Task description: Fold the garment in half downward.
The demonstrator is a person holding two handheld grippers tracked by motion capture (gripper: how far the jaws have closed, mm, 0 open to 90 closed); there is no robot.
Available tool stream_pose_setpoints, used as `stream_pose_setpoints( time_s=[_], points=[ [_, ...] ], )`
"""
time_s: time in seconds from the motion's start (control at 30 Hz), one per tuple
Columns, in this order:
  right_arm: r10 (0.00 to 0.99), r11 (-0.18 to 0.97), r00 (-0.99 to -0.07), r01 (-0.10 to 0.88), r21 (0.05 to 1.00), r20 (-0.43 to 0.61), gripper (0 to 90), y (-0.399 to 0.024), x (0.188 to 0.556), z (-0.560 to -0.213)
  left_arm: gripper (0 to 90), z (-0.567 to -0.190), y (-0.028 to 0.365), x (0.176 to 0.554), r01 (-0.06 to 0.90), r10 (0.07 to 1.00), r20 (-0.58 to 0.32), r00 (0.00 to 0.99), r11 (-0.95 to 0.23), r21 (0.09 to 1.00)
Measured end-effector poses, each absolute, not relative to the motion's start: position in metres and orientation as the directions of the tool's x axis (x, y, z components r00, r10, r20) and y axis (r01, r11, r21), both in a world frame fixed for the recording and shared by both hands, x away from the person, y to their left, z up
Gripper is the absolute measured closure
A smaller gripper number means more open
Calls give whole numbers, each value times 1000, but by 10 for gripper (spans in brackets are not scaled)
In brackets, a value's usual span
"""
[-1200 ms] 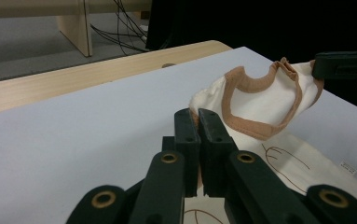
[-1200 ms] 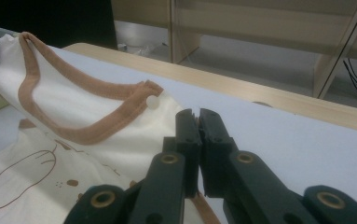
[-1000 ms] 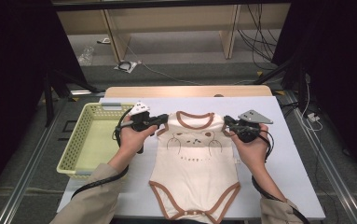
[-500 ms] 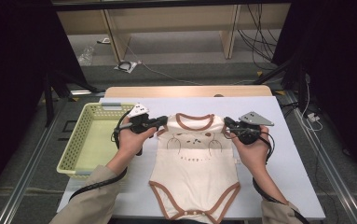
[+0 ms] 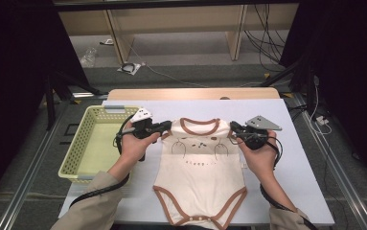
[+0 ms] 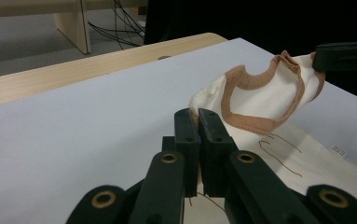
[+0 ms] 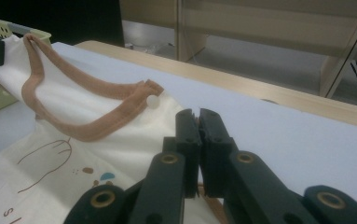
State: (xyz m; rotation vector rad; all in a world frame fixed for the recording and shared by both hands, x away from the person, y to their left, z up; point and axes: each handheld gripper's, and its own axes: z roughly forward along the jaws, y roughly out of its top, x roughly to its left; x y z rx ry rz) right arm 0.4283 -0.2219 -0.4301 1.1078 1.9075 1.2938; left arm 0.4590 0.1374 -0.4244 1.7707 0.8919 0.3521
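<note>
Cream bodysuit [image 5: 200, 177] flat on white table [image 5: 296, 182], shoulders lifted. Left gripper [image 5: 167, 125] and right gripper [image 5: 232, 128] each clamped on shoulder. Keep tension even, lift level, avoid basket [image 5: 95, 143] rim.

A wooden table [image 5: 190, 93] carries a white sheet [image 5: 296, 158]; on the sheet lie a cream bodysuit [image 5: 198, 184] and, left of it, a yellow basket [image 5: 78, 153].
</note>
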Motion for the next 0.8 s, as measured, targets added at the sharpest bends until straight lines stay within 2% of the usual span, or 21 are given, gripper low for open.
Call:
stream_pose_setpoints(
  time_s=[0.8],
  points=[
    [867, 196, -499, 319, 927, -12, 881, -224, 419, -430, 864, -425, 138, 451, 397, 706, -177, 686, -160, 904]
  ],
)
